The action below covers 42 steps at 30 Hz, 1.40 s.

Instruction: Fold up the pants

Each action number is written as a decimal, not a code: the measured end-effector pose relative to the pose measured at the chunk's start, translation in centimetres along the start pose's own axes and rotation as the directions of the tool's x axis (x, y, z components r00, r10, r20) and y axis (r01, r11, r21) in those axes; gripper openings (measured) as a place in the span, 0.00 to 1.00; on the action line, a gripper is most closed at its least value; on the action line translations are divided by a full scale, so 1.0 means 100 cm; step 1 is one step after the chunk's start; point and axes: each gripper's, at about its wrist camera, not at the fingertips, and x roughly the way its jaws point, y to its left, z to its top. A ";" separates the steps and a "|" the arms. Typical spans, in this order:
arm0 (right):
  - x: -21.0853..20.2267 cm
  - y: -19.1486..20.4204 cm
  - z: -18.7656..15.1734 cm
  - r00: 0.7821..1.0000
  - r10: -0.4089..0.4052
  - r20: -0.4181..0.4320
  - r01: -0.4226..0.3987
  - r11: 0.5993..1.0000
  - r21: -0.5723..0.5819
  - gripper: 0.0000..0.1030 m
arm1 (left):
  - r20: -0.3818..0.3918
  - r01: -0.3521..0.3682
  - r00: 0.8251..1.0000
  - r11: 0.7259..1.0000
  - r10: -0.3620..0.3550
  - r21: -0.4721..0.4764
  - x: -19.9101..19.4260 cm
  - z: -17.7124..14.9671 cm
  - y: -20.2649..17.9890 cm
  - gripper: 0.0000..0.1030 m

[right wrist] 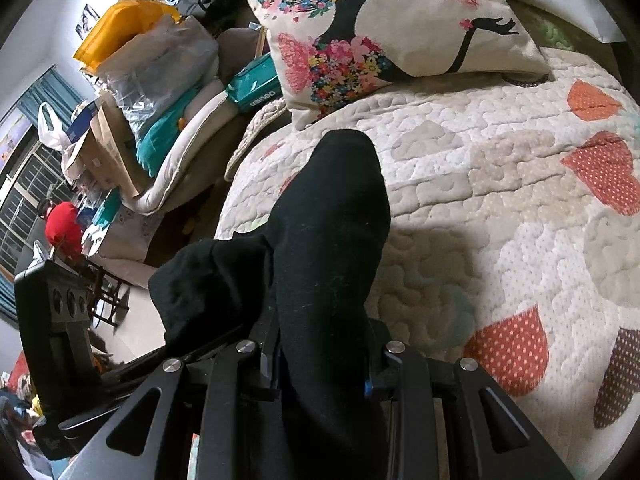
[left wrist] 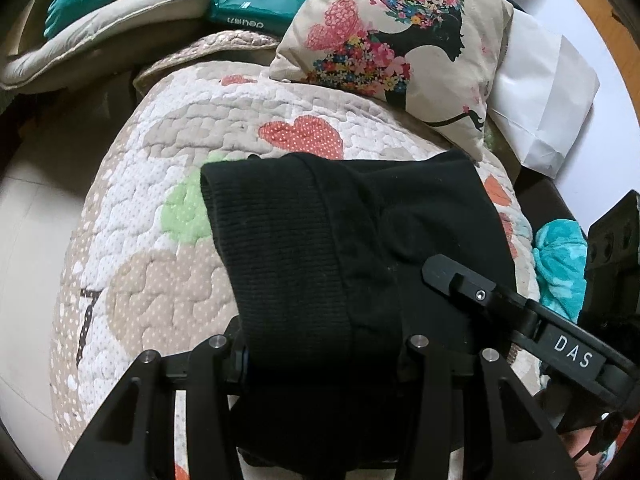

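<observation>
Your left gripper [left wrist: 320,344] is clamped on the black pants [left wrist: 344,240] at the ribbed waistband, and your right gripper [right wrist: 324,356] pinches another fold of them. The pants drape over both grippers above the heart-patterned quilt [left wrist: 168,152], near the floral cushion [left wrist: 396,40].

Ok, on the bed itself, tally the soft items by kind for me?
Black knit pants: 1
Cream floral silhouette cushion: 1
Heart-patterned quilted bedspread: 1
Turquoise patterned cloth: 1
Total: 4
</observation>
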 end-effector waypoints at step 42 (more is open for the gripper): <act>0.015 -0.012 0.005 0.999 -0.039 -0.009 0.039 0.999 -0.025 0.31 | -0.012 -0.076 0.997 0.997 0.077 0.034 0.023 0.001 -0.003 0.54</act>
